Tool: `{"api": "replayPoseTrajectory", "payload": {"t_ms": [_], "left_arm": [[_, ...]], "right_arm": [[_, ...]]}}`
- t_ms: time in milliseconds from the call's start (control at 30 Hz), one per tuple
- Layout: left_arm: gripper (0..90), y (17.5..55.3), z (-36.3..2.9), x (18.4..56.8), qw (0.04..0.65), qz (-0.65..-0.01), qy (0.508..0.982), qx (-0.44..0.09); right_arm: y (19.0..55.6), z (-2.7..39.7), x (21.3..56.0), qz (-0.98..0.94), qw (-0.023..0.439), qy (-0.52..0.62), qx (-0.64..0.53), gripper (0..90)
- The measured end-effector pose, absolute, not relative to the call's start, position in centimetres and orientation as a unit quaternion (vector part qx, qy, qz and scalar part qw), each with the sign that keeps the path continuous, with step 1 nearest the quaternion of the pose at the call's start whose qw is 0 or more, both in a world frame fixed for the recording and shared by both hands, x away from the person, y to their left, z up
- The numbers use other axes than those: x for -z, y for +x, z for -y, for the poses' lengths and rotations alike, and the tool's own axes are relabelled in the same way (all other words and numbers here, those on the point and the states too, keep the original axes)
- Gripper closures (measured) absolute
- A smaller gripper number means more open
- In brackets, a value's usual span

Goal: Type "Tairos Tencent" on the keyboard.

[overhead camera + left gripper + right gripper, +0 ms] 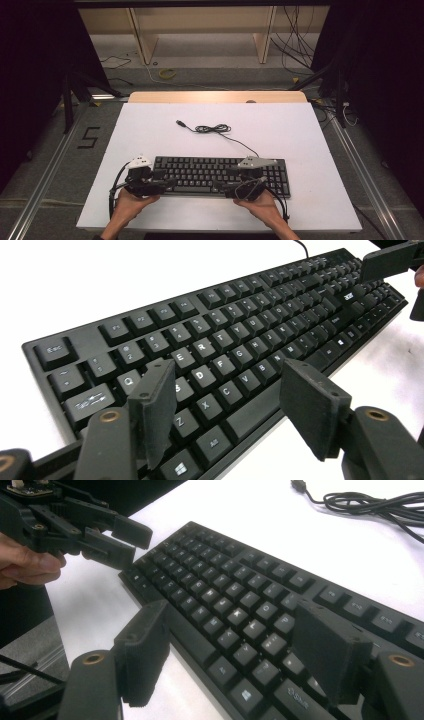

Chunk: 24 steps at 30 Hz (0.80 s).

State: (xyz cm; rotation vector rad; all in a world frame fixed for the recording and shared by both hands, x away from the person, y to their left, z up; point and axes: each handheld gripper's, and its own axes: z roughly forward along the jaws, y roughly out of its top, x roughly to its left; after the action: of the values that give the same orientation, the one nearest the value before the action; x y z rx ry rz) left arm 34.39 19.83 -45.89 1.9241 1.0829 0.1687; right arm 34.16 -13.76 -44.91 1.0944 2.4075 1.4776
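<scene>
A black keyboard (220, 170) lies flat on the white table top (300, 125), near its front edge. Its black cable (215, 129) runs back to a loose coil and ends in a free plug (180, 122). My left gripper (169, 182) hovers at the keyboard's left end, jaws open, nothing between them. In the left gripper view, the left gripper (230, 395) stands above the keyboard (240, 340) letter keys. My right gripper (221, 186) is open at the front edge, right of the middle. In the right gripper view, the right gripper (235, 650) straddles the keyboard (250, 595) front edge.
A wooden strip (217, 97) borders the table's far edge. Behind it are shelf legs and loose cables on the floor. Metal rails (45, 175) run along both sides of the table. In the right gripper view, the cable coil (370, 502) lies beyond the keyboard.
</scene>
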Motion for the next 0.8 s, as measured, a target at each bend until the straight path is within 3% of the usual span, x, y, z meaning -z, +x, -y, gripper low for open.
{"api": "replayPoseTrajectory", "payload": {"t_ms": [467, 800], "left_arm": [[35.2, 34.2, -21.0, 46.1, 0.442, -0.454, 0.77, -0.074], [37.8, 34.1, -21.6, 46.2, 0.433, -0.46, 0.771, -0.081]], "right_arm": [[35.6, 11.6, 44.5, -0.802, 0.052, 0.352, -0.48, 32.3], [36.5, 10.0, 44.5, -0.811, 0.049, 0.352, -0.465, 34.6]]}}
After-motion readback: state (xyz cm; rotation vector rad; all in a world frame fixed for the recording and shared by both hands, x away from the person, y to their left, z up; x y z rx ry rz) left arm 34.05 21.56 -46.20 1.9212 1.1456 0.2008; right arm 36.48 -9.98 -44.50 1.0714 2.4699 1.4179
